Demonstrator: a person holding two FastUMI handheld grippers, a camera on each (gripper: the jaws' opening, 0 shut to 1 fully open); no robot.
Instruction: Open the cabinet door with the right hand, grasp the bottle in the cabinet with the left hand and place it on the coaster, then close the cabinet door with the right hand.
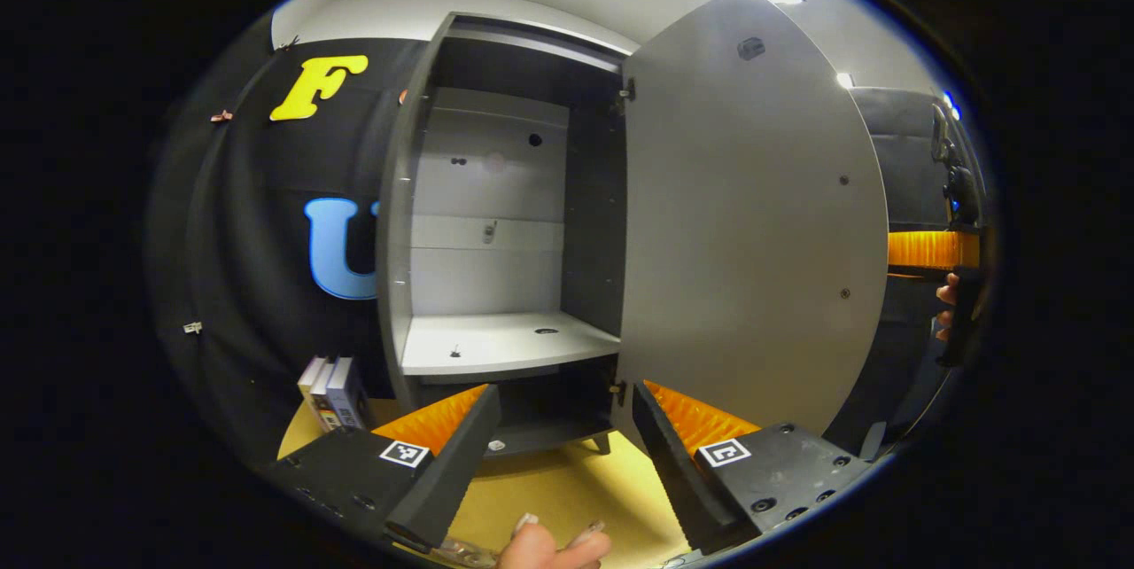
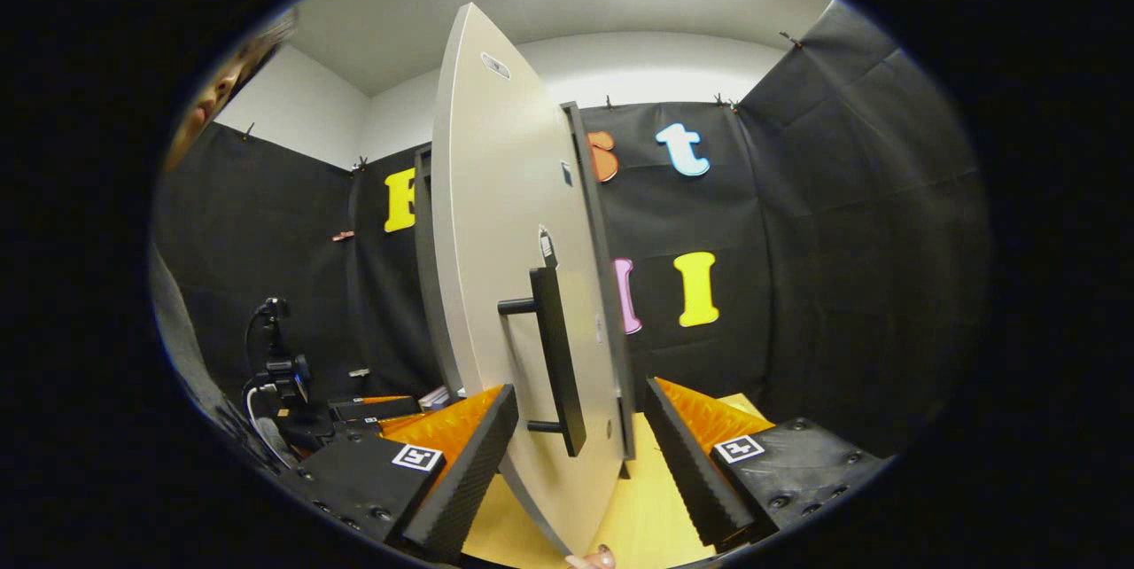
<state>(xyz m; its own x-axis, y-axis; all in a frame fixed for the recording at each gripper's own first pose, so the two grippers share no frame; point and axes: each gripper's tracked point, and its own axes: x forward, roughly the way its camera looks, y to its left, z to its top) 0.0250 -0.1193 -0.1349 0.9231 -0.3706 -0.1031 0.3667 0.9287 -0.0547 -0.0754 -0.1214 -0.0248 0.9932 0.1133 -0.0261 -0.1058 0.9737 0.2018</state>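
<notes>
yellow tabletop [image 1: 567,489] carries the cabinet [image 1: 496,223], door [image 2: 514,285] swung out; both hand-held grippers, left [image 1: 565,440] and right [image 2: 580,445], gape with nothing held.

A staged recording booth, not a home: black cloth walls [image 2: 842,223] clipped up all round; a lone grey cabinet [image 1: 496,223] on a yellow tabletop [image 1: 567,489]; a camera rig [image 2: 275,365] left of the claw.
</notes>
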